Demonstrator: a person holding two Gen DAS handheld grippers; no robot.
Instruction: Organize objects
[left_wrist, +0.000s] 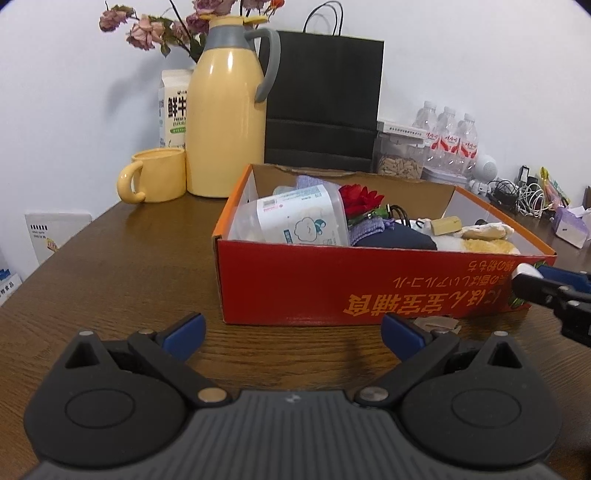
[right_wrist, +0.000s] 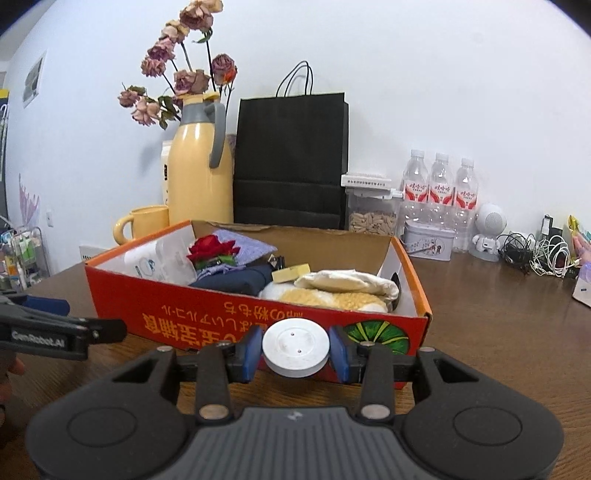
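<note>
An open red cardboard box (left_wrist: 369, 284) (right_wrist: 236, 314) stands on the brown table, filled with a clear plastic tub (left_wrist: 299, 221), a red rose (right_wrist: 212, 249), dark and purple cloths and a beige plush. My right gripper (right_wrist: 295, 350) is shut on a flat round silver disc (right_wrist: 295, 347), held just in front of the box's near wall. My left gripper (left_wrist: 293, 330) stands open over bare table before the box, nothing between its blue pads. The right gripper's tip (left_wrist: 532, 280) shows at the left wrist view's right edge, with the disc's pale rim showing there.
Behind the box stand a yellow thermos jug (left_wrist: 225, 114), a yellow mug (left_wrist: 155, 181), a milk carton (left_wrist: 173, 107), a black paper bag (left_wrist: 321, 99), water bottles (right_wrist: 439, 192), a seed container (right_wrist: 371, 218) and a tin (right_wrist: 428, 240). Tangled cables (right_wrist: 535, 254) lie at the far right.
</note>
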